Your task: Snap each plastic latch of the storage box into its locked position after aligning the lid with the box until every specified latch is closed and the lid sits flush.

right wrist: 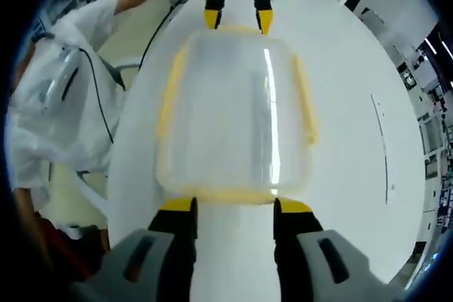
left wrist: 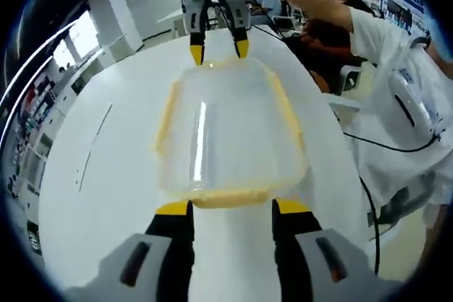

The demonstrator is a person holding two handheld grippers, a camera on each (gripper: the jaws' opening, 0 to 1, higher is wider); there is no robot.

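1. In your left gripper view, your left gripper (left wrist: 232,211) stands spread at the near end of the storage box (left wrist: 230,132) (clear, yellow latches) on the white table (left wrist: 92,175).
2. In your right gripper view, your right gripper (right wrist: 233,210) gapes likewise at its own end.

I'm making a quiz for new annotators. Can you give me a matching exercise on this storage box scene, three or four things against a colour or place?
Things:
1. clear plastic storage box lid
2. yellow plastic latches
3. round white table
4. left gripper

Colour or place:
A. white, beneath the box
B. transparent, with a glare streak
C. yellow, along the box edges
D. at one end of the box, facing the right gripper

Pairs: 1-B, 2-C, 3-A, 4-D
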